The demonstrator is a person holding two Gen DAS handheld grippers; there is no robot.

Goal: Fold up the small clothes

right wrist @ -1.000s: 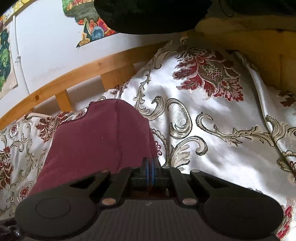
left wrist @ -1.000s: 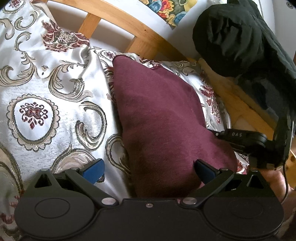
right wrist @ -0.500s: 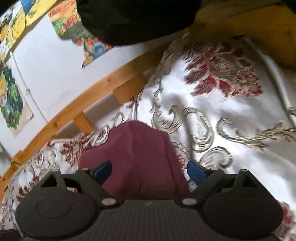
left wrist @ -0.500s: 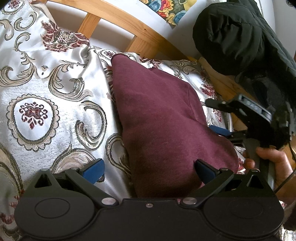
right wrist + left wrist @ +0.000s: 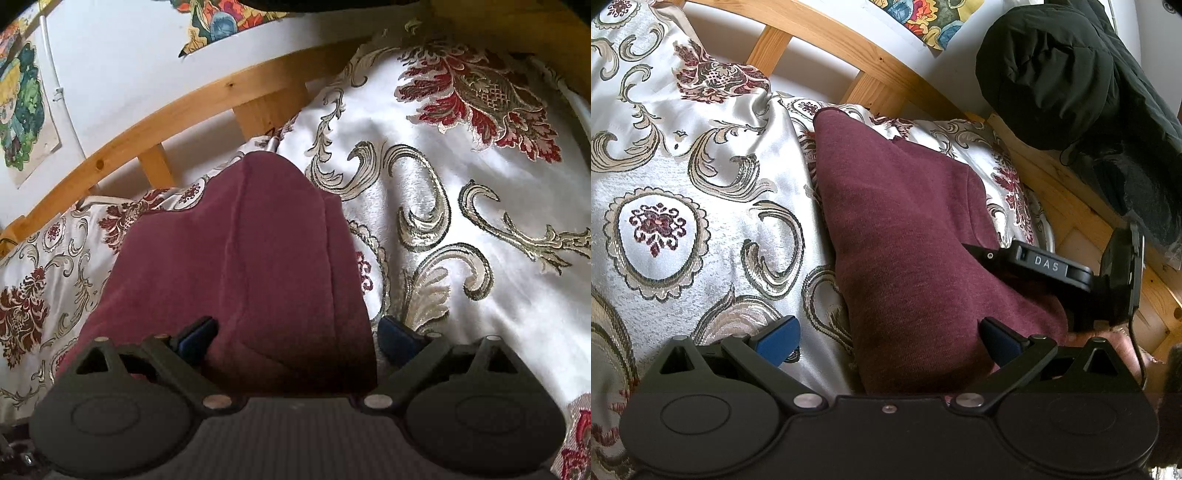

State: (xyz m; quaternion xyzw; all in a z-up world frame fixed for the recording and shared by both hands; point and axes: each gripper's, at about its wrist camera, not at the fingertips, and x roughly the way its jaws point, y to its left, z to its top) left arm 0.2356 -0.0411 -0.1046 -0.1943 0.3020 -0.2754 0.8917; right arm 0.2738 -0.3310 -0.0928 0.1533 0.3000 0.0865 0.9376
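"DAS" label (image 5: 1046, 264) on right tongs (image 5: 1027, 258)

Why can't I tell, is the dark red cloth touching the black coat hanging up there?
Apart. In the left wrist view the maroon garment lies on the patterned bedspread, while the black coat hangs beyond the wooden bed rail, with bedspread and wood between them.

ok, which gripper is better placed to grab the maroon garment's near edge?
Right, probably. The right gripper has open jaws astride the maroon garment's near end. The left gripper straddles only its side edge, one finger over the bedspread.
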